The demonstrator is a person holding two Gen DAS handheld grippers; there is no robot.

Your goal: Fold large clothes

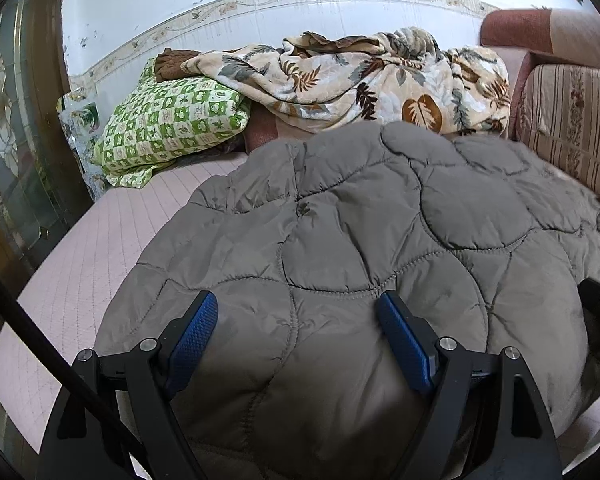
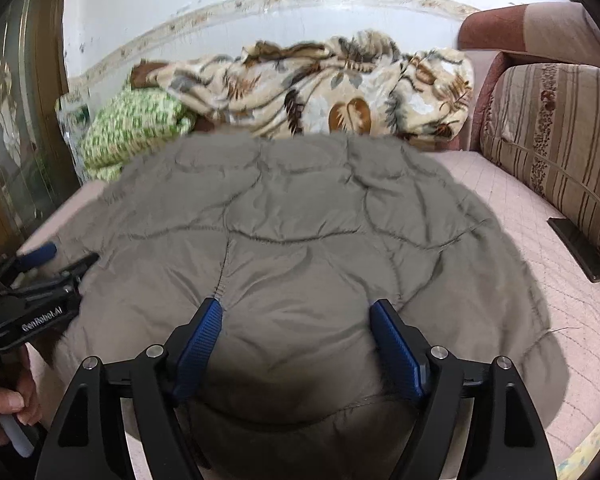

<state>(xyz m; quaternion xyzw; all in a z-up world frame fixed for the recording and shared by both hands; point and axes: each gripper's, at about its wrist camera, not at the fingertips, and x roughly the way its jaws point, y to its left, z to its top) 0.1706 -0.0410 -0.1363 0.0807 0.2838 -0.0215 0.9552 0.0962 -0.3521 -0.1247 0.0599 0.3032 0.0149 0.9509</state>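
The grey quilted coat (image 1: 360,232) lies spread over the middle of the pink bed (image 1: 112,232), puffed and creased. The left gripper (image 1: 296,336) hangs over its near edge with jaws wide, blue pads clear of the cloth. The right gripper (image 2: 296,344) does the same, jaws wide, nothing pinched between them. At 12 o'clock beyond the coat lies a leaf-print blanket (image 1: 364,80), at 10 o'clock a green checked pillow (image 1: 168,124). At 3 o'clock in the right wrist view a dark phone (image 2: 578,248) rests beside a striped cushion (image 2: 556,136).
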